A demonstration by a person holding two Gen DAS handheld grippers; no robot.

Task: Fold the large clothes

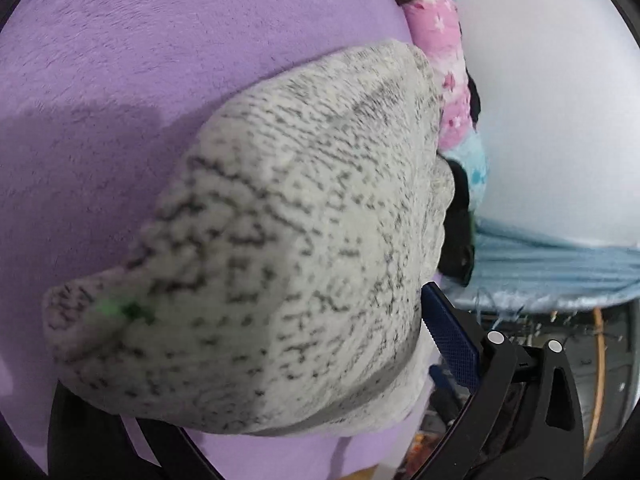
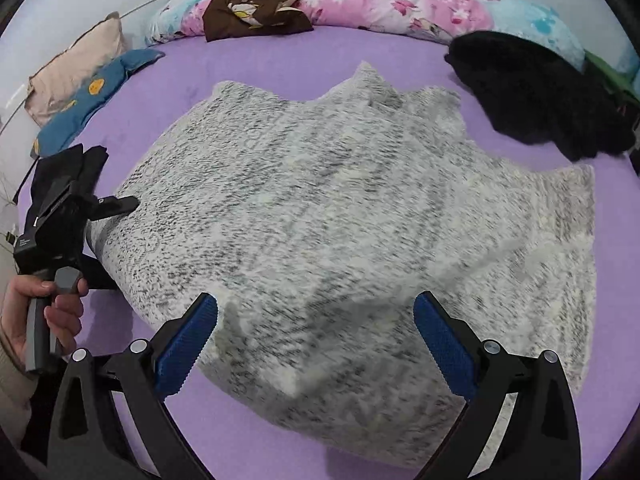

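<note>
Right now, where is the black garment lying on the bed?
In the right wrist view, the black garment lies at upper right on the purple bedsheet, between the grey sweater and the pink floral quilt.

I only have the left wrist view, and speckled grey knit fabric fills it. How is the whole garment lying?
Observer: The speckled grey knit garment lies spread but rumpled on the purple bed cover.
Reviewer: Where is the right gripper?
Observer: The right gripper is open, its blue pads on either side of the garment's near edge.
Reviewer: And the left one, seen from outside?
Observer: The left gripper, held by a hand, sits at the garment's left edge.
</note>
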